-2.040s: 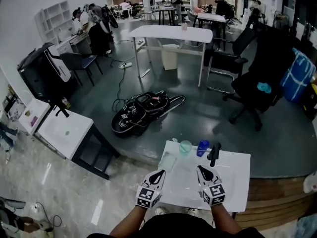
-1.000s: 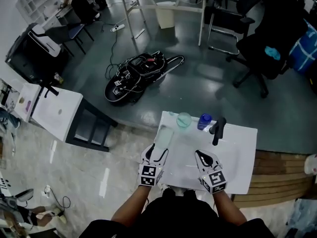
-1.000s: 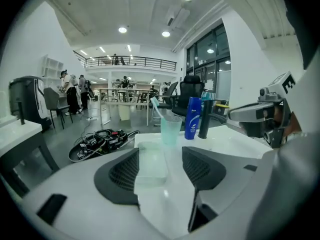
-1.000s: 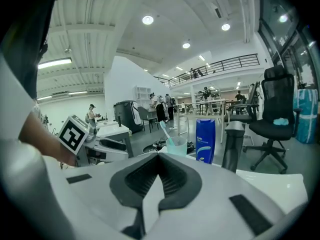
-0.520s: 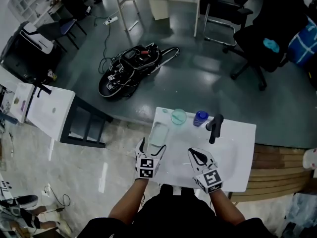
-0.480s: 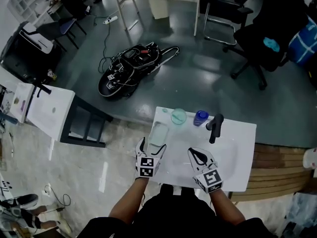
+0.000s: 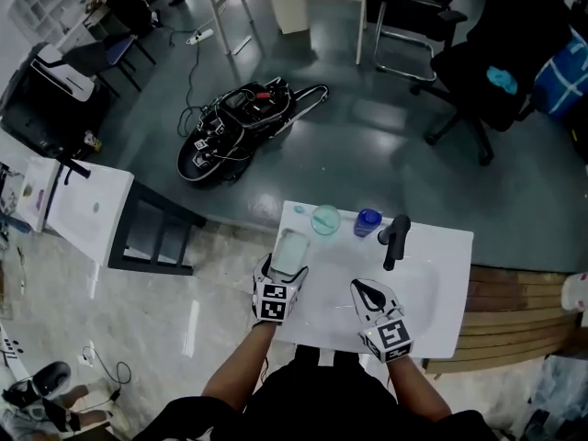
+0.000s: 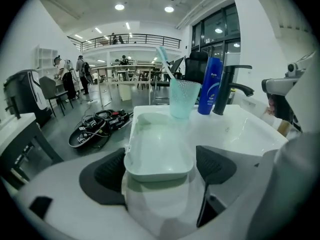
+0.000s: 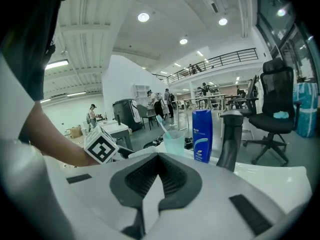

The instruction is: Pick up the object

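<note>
Straddling near end of pale-green rectangular plastic tray (image 8: pixel 159 144), centre-left on white sink top (image 7: pixel 441 310): L gripper (image 8: pixel 162 168), jaws just been opening, wide apart, pads not pressing. R gripper (image 9: pixel 159 160) clenched, empty, lower centre-right.

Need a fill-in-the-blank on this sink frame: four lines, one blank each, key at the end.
1. The left gripper, jaws open after just widening, straddles the pale green ___.
2. The jaws of the right gripper are ___.
3. A toothbrush stands in the teal ___.
4. The blue bottle stands next to the black ___.
Missing: tray; shut; cup; faucet.
</note>
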Motion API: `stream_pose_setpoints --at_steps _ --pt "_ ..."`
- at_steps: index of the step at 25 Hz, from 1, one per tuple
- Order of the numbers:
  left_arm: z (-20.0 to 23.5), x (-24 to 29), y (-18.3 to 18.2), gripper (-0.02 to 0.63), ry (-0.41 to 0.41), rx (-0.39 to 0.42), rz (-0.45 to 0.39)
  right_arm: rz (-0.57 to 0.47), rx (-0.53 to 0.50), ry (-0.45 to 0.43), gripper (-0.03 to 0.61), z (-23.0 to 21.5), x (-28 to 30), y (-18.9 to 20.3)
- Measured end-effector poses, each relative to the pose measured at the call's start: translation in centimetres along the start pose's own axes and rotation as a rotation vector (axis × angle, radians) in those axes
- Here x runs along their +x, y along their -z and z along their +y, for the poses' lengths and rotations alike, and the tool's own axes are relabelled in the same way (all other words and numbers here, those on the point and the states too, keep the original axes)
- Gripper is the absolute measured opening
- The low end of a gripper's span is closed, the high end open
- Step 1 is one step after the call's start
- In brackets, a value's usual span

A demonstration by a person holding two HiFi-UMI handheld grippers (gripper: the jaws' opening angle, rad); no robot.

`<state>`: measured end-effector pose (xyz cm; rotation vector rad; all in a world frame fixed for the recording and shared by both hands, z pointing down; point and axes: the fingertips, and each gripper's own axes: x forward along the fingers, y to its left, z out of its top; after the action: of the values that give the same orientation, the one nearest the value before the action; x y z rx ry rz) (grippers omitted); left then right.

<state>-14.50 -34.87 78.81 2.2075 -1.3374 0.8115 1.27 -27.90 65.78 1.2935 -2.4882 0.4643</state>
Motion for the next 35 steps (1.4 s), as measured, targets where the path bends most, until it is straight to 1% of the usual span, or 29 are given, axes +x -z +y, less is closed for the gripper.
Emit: stream_pose_setpoints --at_steps 3,5,7,18,22,26,35 --pt "-0.2 0.3 0.3 0.449 -0.004 -0.001 0.029 0.001 0.006 0.009 0.017 -0.5 -0.1 0.0" --pt "-0.2 0.2 -0.2 0.445 -0.014 -0.001 0.019 0.0 0.01 0.01 0.017 -0.5 -0.1 -0.1" --pt "0.0 0.2 -0.4 0.419 -0.023 0.002 0.006 0.003 0.013 0.007 0.017 -0.4 0.0 -0.2" --pt "-0.1 -0.3 -0.8 0.406 -0.025 -0.001 0.005 0.001 0.013 -0.001 0.017 0.2 0.0 0.0" --pt "-0.2 -1.1 -2.2 0.405 -0.027 0.01 -0.03 -0.007 0.012 0.002 0.017 0.2 -0.3 0.2" --pt "-0.2 -2.5 -3.3 0.405 -0.039 0.005 -0.049 -0.017 0.009 0.0 0.017 0.6 -0.8 -0.2" --pt "-0.7 -6.1 -7.0 0.405 -0.075 -0.001 -0.154 -0.058 -0.016 -0.015 0.017 1.3 -1.6 -1.2"
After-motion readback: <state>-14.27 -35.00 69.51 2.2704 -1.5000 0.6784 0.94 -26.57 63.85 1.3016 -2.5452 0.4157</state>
